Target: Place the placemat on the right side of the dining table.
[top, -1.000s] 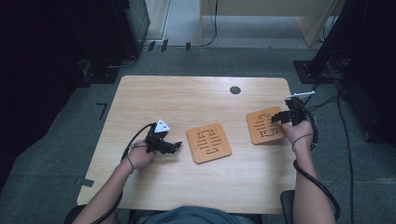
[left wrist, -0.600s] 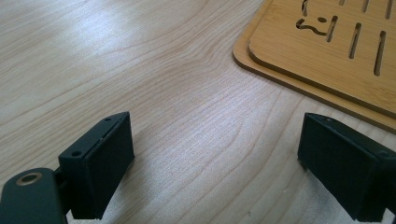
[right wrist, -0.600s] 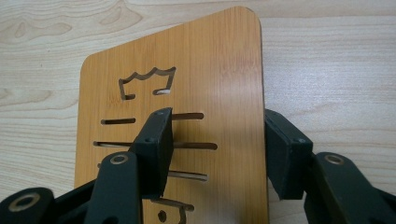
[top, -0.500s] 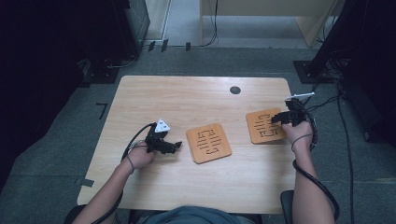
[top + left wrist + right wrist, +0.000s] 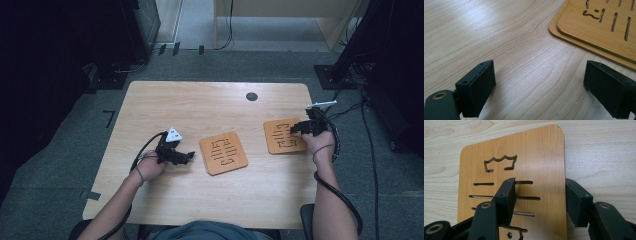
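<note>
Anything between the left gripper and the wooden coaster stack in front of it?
Nothing visible. In the left gripper view, bare table lies between the open jaws of the left gripper and the coaster stack, which sits ahead toward the right jaw. The high view shows the same clear gap.

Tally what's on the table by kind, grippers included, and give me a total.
Wooden coasters with cut-out slots: 2, the middle coaster and the right coaster
Hand-held grippers: 2, the left gripper and the right gripper
Dark round grommet in the tabletop: 1, the grommet
Total: 5
</note>
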`<state>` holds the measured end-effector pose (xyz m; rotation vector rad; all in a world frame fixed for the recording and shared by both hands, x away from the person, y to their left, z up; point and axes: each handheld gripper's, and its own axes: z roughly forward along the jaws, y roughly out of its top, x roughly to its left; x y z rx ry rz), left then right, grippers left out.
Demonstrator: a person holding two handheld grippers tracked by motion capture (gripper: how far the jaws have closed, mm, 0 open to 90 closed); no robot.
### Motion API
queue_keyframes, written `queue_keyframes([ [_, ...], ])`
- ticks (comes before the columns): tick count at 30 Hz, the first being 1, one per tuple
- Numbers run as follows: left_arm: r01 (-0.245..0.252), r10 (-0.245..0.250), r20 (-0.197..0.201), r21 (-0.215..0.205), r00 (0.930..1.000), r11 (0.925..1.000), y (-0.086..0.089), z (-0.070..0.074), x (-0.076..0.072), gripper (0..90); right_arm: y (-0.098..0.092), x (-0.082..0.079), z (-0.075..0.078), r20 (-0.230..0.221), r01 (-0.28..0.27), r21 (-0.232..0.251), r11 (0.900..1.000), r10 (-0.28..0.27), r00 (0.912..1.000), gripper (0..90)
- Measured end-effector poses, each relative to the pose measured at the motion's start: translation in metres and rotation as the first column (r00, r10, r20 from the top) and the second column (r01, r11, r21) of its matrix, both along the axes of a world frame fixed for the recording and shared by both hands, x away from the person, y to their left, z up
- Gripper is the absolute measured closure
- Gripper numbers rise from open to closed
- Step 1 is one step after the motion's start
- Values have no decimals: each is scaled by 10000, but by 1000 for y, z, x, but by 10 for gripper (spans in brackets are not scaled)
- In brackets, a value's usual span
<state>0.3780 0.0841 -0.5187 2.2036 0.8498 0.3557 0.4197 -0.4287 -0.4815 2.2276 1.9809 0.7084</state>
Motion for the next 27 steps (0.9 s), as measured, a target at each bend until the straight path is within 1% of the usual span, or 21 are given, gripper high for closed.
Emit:
queue_keyframes([
  [9,-11,11,8,8,10000,10000,0,0,0,96,-1,1,-4,-165,-28,131,9999,30,9999,464],
  [15,-8,8,4,9,10000,10000,0,0,0,96,0,1,-4,-159,-217,63,9997,218,9996,459],
  [18,-10,10,1,8,10000,10000,0,0,0,96,1,1,-4,-206,-222,56,9997,223,9995,458],
  [21,-6,6,2,9,10000,10000,0,0,0,96,0,2,-4,-251,-262,120,9996,265,9993,421],
  [22,-6,6,2,9,10000,10000,0,0,0,96,0,2,-4,-251,-262,120,9996,265,9993,421],
  [23,-5,5,0,9,10000,10000,0,0,0,96,0,1,-4,-271,-339,270,9991,346,9990,407],
  [26,-4,4,-3,4,10000,10000,0,0,0,96,-2,1,-3,-236,-312,361,9989,320,9992,407],
  [27,3,-3,-4,4,10000,10000,0,0,0,96,-3,1,-2,-206,-262,538,9982,274,9994,406],
])
